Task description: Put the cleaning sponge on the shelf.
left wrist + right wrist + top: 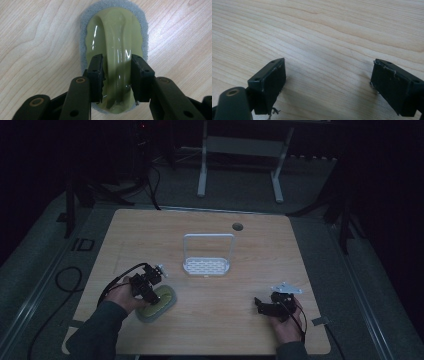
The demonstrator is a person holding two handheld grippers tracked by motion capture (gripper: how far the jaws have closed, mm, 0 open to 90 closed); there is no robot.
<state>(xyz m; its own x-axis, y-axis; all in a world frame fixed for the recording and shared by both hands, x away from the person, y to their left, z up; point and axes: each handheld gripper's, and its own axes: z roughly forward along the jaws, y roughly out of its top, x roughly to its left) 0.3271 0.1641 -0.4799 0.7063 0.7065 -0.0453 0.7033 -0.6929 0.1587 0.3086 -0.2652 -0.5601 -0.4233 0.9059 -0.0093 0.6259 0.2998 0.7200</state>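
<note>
An oval green scrubber [117,32] with a grey foam pad and an arched glossy handle lies flat on the wooden table at the front left [165,301]. My left gripper [117,75] points down over it, one jaw on each side of the handle. The pads stand close beside the handle, and I see no firm press on it. In the high view the left gripper [149,291] covers the scrubber's near end. My right gripper [327,82] is open, low over bare wood at the front right [260,304], with nothing between its jaws.
A white slotted tray with a tall hoop handle [207,266] stands in the middle of the table [250,270]. A round cable hole [237,226] sits near the far edge. Cables trail off the left side. The room around is dark, with a desk frame [240,165] behind.
</note>
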